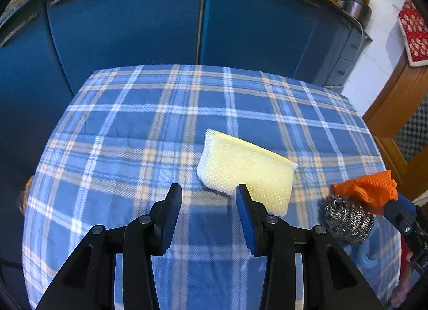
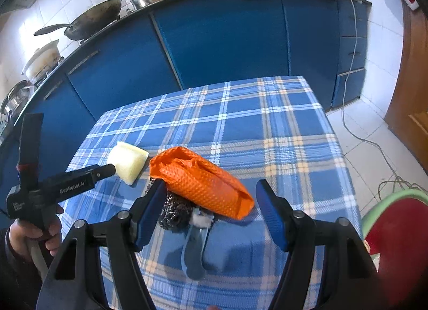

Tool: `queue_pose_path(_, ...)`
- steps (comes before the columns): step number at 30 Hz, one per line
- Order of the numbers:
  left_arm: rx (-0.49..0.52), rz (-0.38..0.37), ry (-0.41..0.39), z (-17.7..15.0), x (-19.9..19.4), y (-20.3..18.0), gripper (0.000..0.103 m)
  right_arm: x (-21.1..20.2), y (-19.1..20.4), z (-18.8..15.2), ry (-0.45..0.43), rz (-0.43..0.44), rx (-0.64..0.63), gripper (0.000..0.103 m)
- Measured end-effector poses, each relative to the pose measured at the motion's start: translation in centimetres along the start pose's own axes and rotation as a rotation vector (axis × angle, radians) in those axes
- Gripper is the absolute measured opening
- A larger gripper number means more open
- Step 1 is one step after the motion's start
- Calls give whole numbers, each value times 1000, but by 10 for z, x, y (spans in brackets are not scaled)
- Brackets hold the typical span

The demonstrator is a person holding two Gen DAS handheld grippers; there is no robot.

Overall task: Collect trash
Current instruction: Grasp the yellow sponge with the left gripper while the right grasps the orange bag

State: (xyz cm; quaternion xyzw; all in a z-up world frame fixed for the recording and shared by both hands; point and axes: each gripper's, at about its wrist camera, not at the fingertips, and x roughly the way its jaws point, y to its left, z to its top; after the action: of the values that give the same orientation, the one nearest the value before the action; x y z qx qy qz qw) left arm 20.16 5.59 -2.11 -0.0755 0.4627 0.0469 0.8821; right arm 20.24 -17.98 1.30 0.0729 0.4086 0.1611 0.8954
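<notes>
A yellow sponge (image 1: 246, 170) lies on the blue plaid tablecloth (image 1: 128, 133). My left gripper (image 1: 208, 195) is open just short of it, and its right finger (image 1: 247, 219) covers the sponge's near corner. In the right wrist view the left gripper's tip (image 2: 107, 170) meets the sponge (image 2: 128, 161). An orange plastic bag (image 2: 206, 181) rests on a steel-wool scrubber (image 2: 174, 211) with a grey-blue handle (image 2: 194, 251). My right gripper (image 2: 211, 189) stands open around the bag. Its left finger is close to the bag's edge and its right finger is apart from it.
Blue cabinets (image 2: 219, 42) run behind the table, with a wok (image 2: 91, 18) and pots on the counter. A green-rimmed container with red inside (image 2: 396, 229) stands at the table's right, by a cable (image 2: 374, 146) on the tiled floor. A wooden door (image 1: 396, 112) is at the right.
</notes>
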Motion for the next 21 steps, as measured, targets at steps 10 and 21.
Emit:
queue_pose_path(10,-46,-76,18,5,-1,-4,59,15,-5,-3,19,34,8,29)
queue_pose_path(21,-101,-45,32,21,15,-24,66,2,-15,-6,-40,59,47,11)
